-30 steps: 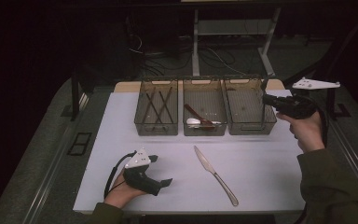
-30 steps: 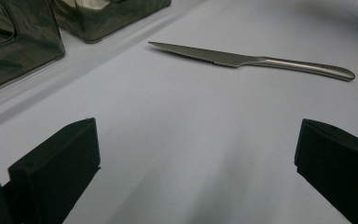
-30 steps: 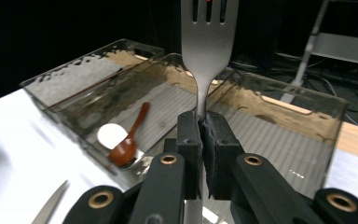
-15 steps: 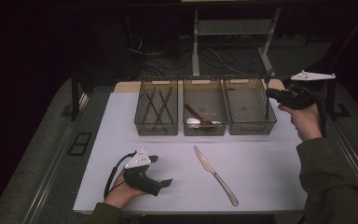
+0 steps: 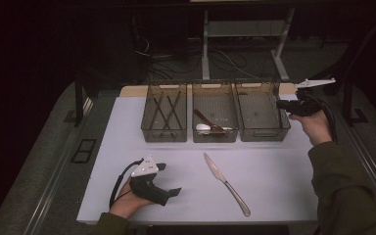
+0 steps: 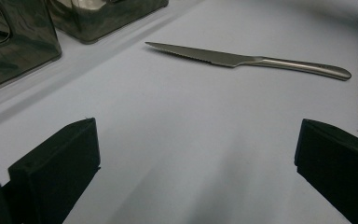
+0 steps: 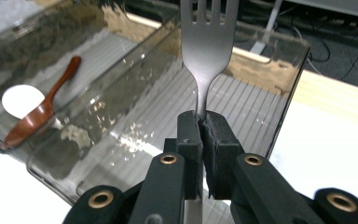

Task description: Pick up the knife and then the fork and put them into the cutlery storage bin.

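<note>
The left hand-held gripper (image 5: 169,192) is rested on the near bench (image 5: 274,166), its jaws held wide apart with nothing between them. A knife (image 5: 226,182) is laid just beyond it. Farther off, a fork (image 7: 208,42) is clamped by its handle in the right hand-held gripper (image 7: 201,126), held over the right bin (image 5: 263,111).

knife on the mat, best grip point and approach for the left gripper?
Grip the knife at its rounded handle, coming straight down with the fingers across its narrow width. It lies flat, blade toward the trays, handle toward the table's near edge. The left gripper is open and beside it.
</note>
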